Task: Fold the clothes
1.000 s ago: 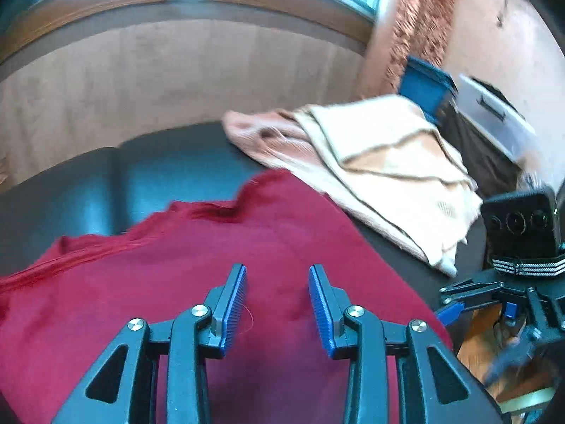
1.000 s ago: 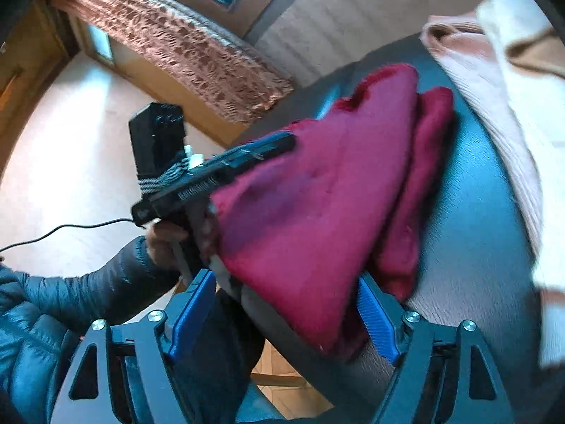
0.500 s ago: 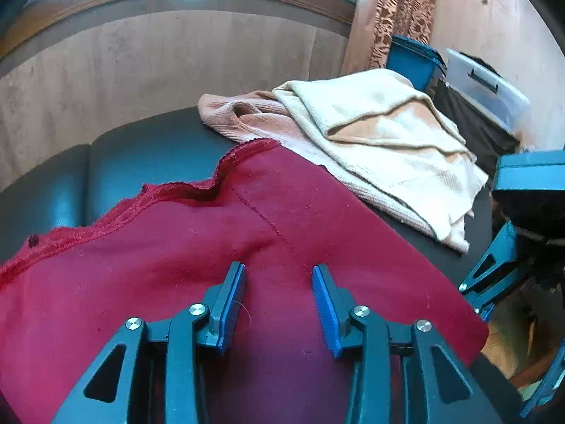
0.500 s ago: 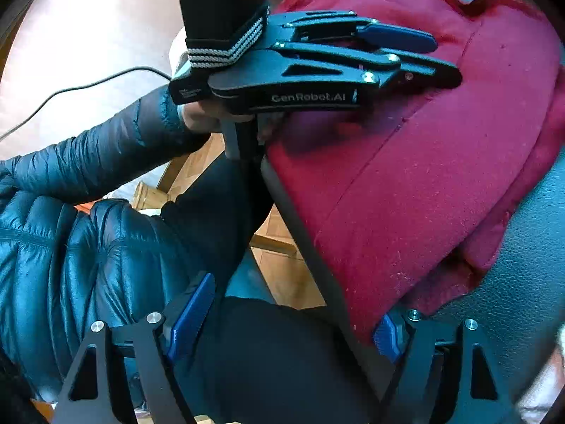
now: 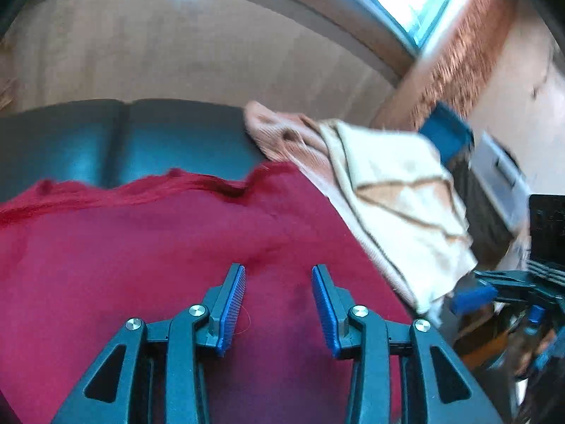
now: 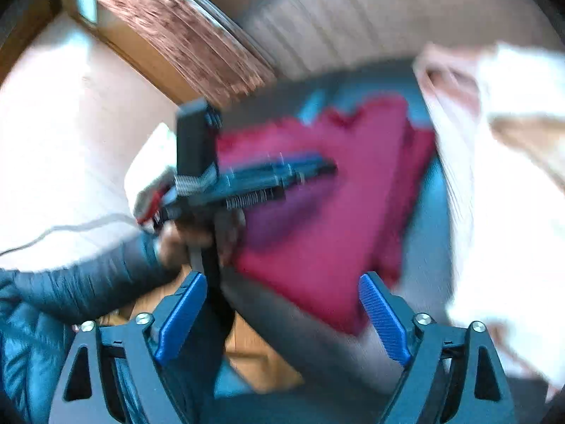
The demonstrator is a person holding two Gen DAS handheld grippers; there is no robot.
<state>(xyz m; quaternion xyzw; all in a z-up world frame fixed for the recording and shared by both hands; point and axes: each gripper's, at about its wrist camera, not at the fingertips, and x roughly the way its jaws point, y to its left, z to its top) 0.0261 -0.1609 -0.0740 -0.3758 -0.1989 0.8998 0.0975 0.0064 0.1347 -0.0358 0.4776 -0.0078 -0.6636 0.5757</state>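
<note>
- Broadly, a dark padded couch seat (image 5: 183, 134) fills the scene, its cushions shiny and smooth, with a beige wall behind and a window with a brown curtain above.
- Spread over the seat lies a red cloth (image 5: 148, 247), mostly flat, with a wavy, frayed far edge. From the right wrist camera it looks doubled over, with a second layer showing along its right side and a corner reaching the seat's front edge.
- Just beside the red cloth, at its far right corner, sits a pile of cream and pink clothes (image 5: 388, 183), loosely stacked; whether the two touch is hard to tell.
- Hovering low over the red cloth, the left gripper (image 5: 279, 296) has its blue-padded jaws parted with nothing between them.
- Off the seat's front edge, the right gripper (image 6: 279, 311) is spread wide and empty; this view is blurred.
- Judging by its drape, the red cloth is light, soft and limp, likely to slide on the slick seat and sag when lifted.
- A good hold would probably be a pinch at a corner or along the frayed edge, one gripper at each end, catching both layers so the fold stays even.
</note>
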